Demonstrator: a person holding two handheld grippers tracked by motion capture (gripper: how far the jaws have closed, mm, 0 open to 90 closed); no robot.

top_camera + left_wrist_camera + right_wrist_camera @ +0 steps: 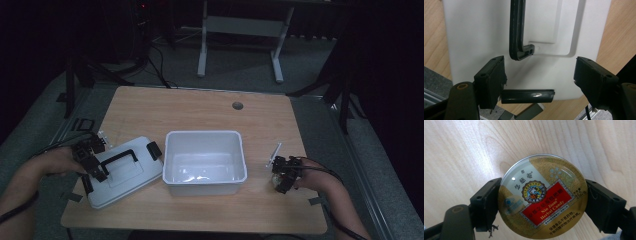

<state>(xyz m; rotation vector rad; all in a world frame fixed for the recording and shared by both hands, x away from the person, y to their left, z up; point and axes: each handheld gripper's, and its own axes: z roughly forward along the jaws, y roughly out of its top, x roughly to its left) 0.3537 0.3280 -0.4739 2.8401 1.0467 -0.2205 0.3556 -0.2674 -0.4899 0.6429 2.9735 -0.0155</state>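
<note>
Right gripper had its jaws clamped on the round gold-and-red candy tin just above the wooden bench, open white plastic bin beside it toward the left gripper, whose spread, empty jaws hovered over the white black-handled lid.

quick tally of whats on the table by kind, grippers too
White open-top plastic bins: 1
White plastic lids with black handle: 1
Round gold candy tins with red label: 1
Black two-jaw grippers: 2, left open over the lid, right shut on the tin
Total: 5
</note>
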